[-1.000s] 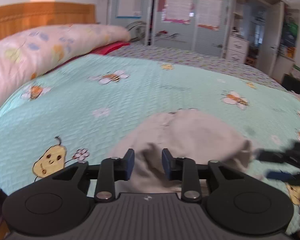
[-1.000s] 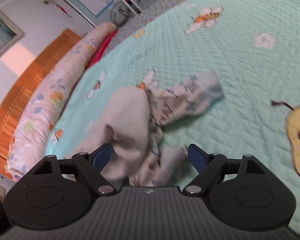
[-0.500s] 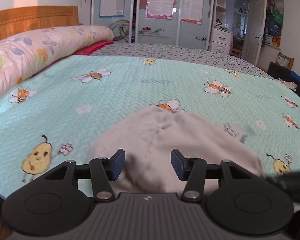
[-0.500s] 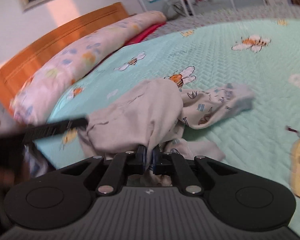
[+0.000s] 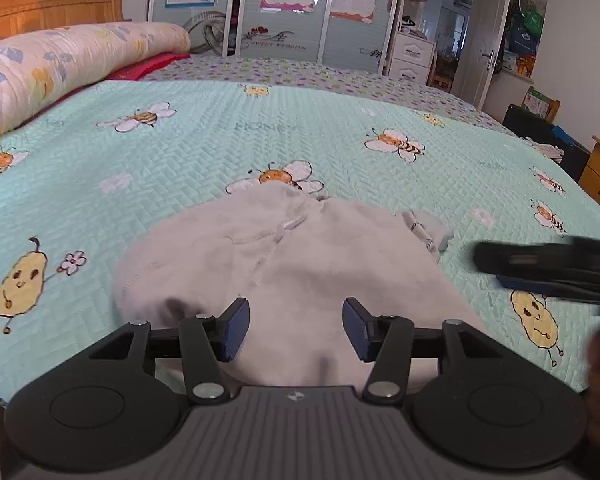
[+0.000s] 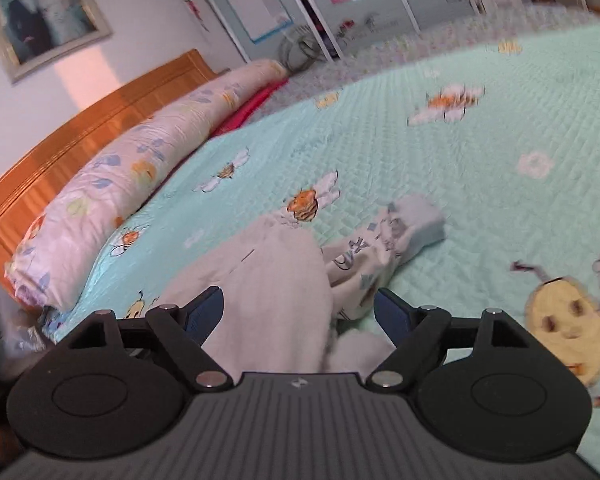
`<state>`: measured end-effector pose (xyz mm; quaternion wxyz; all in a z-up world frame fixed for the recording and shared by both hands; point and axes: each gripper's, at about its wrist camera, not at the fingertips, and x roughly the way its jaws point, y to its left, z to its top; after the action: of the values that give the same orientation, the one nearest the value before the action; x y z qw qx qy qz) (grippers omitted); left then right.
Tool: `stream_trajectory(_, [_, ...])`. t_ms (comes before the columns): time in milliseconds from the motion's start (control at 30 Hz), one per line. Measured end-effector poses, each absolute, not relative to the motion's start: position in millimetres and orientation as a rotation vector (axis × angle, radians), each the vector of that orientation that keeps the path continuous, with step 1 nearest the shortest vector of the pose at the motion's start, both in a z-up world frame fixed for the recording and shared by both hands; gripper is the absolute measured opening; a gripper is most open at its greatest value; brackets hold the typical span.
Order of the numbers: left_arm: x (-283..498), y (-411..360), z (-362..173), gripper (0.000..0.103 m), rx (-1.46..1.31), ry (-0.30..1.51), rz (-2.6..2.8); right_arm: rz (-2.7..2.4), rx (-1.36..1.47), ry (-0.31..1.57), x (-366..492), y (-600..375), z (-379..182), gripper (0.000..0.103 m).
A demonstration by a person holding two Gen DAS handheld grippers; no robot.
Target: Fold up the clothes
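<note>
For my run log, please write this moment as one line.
left gripper: open over garment | right gripper: open, garment between fingers | garment: crumpled on bed

Two matching handheld units. Left claw (image 5: 295, 328): grey ribbed housing with a small diamond mark, two round black discs at the sides, black linkage arms on silver screws, blue ribbed pads (image 5: 236, 330) on the fingers. Right claw (image 6: 298, 310): same grey ribbing, black discs, silver screws, blue pads (image 6: 392, 312).

Grey garment (image 5: 284, 264); mint bee-print quilt (image 5: 220, 140)
</note>
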<state>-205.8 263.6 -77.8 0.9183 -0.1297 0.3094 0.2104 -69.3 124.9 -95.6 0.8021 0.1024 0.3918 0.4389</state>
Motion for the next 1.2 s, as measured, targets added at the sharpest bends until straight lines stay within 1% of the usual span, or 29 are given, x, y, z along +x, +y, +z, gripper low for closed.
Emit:
stream_trajectory(33, [-208,264,-76,0.056,-0.264,0.631,0.438,0.94,0.215,0.879,-66,137,-104,0.065])
stream_trajectory(100, [-215,267,-72,0.056,-0.268,0.621,0.456,0.944,0.183,0.945,-68,158,-119,0.018])
stream_trajectory(133, [-219,270,-70,0.056,-0.272,0.614,0.467,0.97,0.156,0.906,-79,161,-117,0.016])
stream_trajectory(167, [-224,273,-67,0.056,-0.277,0.605,0.48,1.014,0.123,0.827,-95,159,-110,0.012])
stream_trajectory(200, [-230,277,-64,0.056,-0.283,0.594,0.493,1.056,0.09,0.746,-111,157,-103,0.006])
stream_trajectory(233, [-234,281,-61,0.056,-0.292,0.585,0.506,1.096,0.056,0.665,-127,156,-96,0.004])
stream_trajectory(267, [-237,285,-59,0.056,-0.307,0.579,0.517,1.141,0.01,0.581,-143,154,-90,0.004])
stream_trajectory(300, [-238,289,-57,0.056,-0.323,0.576,0.517,1.176,-0.044,0.54,-155,153,-90,0.004])
stream_trajectory(467, [-221,284,-57,0.059,-0.357,0.613,0.422,1.276,-0.27,0.525,-189,159,-113,0.004])
stream_trajectory(533, [-206,271,-59,0.059,-0.315,0.649,0.38,1.293,-0.286,0.53,-193,159,-116,0.004])
stream_trajectory(600, [-190,258,-63,0.066,-0.251,0.68,0.35,1.315,-0.288,0.519,-196,158,-113,0.004])
stream_trajectory(633, [-182,252,-65,0.067,-0.219,0.696,0.339,1.328,-0.282,0.516,-197,157,-112,0.004])
stream_trajectory(733, [-158,248,-84,0.068,-0.157,0.775,0.36,1.358,-0.282,0.525,-198,156,-110,0.004])
stream_trajectory(767, [-154,251,-93,0.067,-0.16,0.797,0.366,1.364,-0.283,0.535,-197,156,-109,0.009])
stream_trajectory(800, [-151,255,-103,0.059,-0.166,0.817,0.374,1.369,-0.284,0.545,-195,156,-109,0.012])
stream_trajectory(833, [-153,261,-111,0.05,-0.191,0.827,0.386,1.374,-0.282,0.552,-193,153,-107,0.014])
stream_trajectory(867, [-160,268,-116,0.032,-0.233,0.817,0.386,1.38,-0.276,0.556,-190,148,-104,0.02])
stream_trajectory(900, [-166,274,-119,0.022,-0.269,0.807,0.386,1.377,-0.263,0.56,-185,141,-101,0.027])
stream_trajectory(933, [-171,274,-117,0.021,-0.275,0.796,0.386,1.366,-0.243,0.563,-179,135,-98,0.031])
stream_trajectory(967, [-176,274,-114,0.017,-0.282,0.785,0.386,1.343,-0.215,0.567,-172,127,-95,0.039])
stream_trajectory(1000, [-181,274,-112,0.017,-0.288,0.774,0.387,1.305,-0.19,0.576,-164,124,-95,0.048])
stream_trajectory(1033, [-186,274,-109,0.017,-0.295,0.762,0.387,1.262,-0.177,0.59,-158,124,-96,0.053])
stream_trajectory(1067, [-190,274,-107,0.017,-0.301,0.751,0.387,1.219,-0.163,0.604,-152,123,-97,0.06])
stream_trajectory(1100, [-195,274,-104,0.017,-0.307,0.74,0.388,1.176,-0.15,0.617,-145,123,-98,0.063])
stream_trajectory(1200, [-210,275,-97,0.017,-0.326,0.707,0.389,1.046,-0.11,0.655,-127,123,-102,0.065])
